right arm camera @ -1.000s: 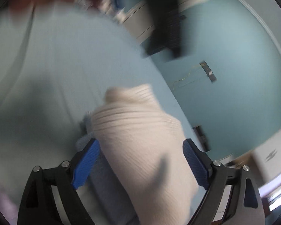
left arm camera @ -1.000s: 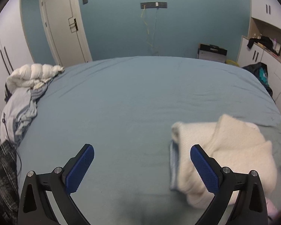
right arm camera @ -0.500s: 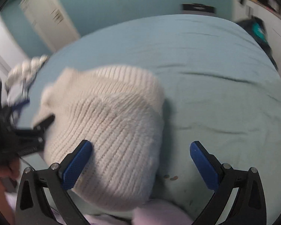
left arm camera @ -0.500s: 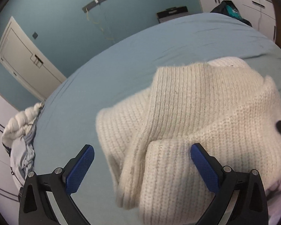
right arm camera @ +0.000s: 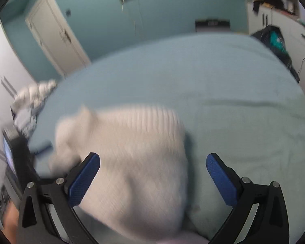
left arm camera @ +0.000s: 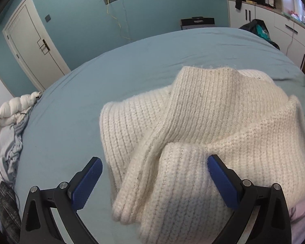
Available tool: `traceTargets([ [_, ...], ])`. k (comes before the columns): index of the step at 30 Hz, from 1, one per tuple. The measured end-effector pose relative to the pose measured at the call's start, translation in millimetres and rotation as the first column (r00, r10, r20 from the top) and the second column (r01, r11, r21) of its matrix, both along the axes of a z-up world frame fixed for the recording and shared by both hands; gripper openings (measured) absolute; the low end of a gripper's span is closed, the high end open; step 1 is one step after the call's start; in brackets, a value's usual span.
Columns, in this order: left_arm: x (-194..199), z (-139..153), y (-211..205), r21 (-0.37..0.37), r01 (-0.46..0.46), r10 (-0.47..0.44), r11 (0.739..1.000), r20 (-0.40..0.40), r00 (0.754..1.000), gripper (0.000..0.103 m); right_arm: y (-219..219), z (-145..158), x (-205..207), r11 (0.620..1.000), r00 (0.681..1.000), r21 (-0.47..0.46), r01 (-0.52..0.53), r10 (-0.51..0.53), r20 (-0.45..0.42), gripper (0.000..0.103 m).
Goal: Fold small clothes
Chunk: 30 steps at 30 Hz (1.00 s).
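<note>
Clearance on the bed

Bare sheet [left arm camera: 75, 109] lies open left of and beyond the cream sweater [left arm camera: 203, 134]. A bedding heap [left arm camera: 12, 122] blocks the left edge; a dark bag [left arm camera: 260, 29] stands by the far right corner.

Cream knit sweater [left arm camera: 203, 134], folded, on bed

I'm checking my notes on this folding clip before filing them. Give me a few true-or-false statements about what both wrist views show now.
1. The cream knitted sweater lies on a blue bed sheet. True.
2. The left gripper is clamped shut on a sleeve. False: its jaws stand wide open.
3. The right gripper is open. True.
4. The white door stands wide open. False: it is closed.
5. The walls are red. False: teal-blue.
</note>
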State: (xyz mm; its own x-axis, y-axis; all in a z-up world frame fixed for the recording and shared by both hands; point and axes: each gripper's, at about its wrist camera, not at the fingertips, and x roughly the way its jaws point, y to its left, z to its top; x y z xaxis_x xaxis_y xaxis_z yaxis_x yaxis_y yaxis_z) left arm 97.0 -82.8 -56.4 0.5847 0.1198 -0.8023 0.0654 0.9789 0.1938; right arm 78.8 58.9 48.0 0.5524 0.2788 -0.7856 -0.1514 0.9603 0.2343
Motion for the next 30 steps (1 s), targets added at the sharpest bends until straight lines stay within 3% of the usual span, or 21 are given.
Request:
traceTargets([
  [4,-1,-1,0,-0.008,0.007,-0.007,1.0,-0.004,1.0,0.103,5,-41,18,0.989,0.987,-0.148,-0.017,-0.007,-0.161,0.102],
  [7,3,-2,8,-0.061,-0.007,0.005,0.998,-0.02,1.0,0.103,4,-55,14,0.987,0.995,-0.161,-0.025,0.01,-0.097,0.102],
  [11,9,7,18,-0.132,0.015,-0.025,0.991,-0.074,0.997,0.103,-6,-42,11,0.996,0.981,-0.089,-0.026,0.009,-0.192,0.102],
  [15,6,28,34,-0.172,0.007,-0.026,0.985,-0.113,0.993,0.103,-45,-9,-24,0.986,0.994,0.166,-0.026,0.042,-0.099,0.102],
  [16,1,38,41,-0.169,0.005,-0.023,0.986,-0.105,0.994,0.103,-53,-6,-36,0.977,0.994,0.206,-0.048,0.067,-0.088,0.102],
  [18,-9,58,54,-0.108,0.001,-0.007,0.994,-0.057,0.998,0.103,-63,-9,-55,0.979,0.99,0.195,-0.064,0.087,-0.109,0.102],
  [21,-16,72,74,-0.033,-0.002,0.002,0.999,-0.013,1.0,0.103,-70,-20,-60,0.98,0.988,0.182,-0.076,0.099,-0.121,0.102],
  [23,-13,71,91,-0.036,0.003,-0.004,0.999,-0.023,1.0,0.103,-80,-23,-50,0.966,0.987,0.246,-0.075,0.108,-0.122,0.102],
  [26,4,48,118,-0.146,0.011,-0.03,0.989,-0.126,0.992,0.103,-94,-33,-22,0.937,0.981,0.348,-0.02,0.086,-0.176,0.102],
  [30,29,21,146,-0.315,-0.021,-0.05,0.949,-0.214,0.975,0.103,-111,-43,-18,0.901,0.968,0.433,0.003,0.105,-0.226,0.102],
])
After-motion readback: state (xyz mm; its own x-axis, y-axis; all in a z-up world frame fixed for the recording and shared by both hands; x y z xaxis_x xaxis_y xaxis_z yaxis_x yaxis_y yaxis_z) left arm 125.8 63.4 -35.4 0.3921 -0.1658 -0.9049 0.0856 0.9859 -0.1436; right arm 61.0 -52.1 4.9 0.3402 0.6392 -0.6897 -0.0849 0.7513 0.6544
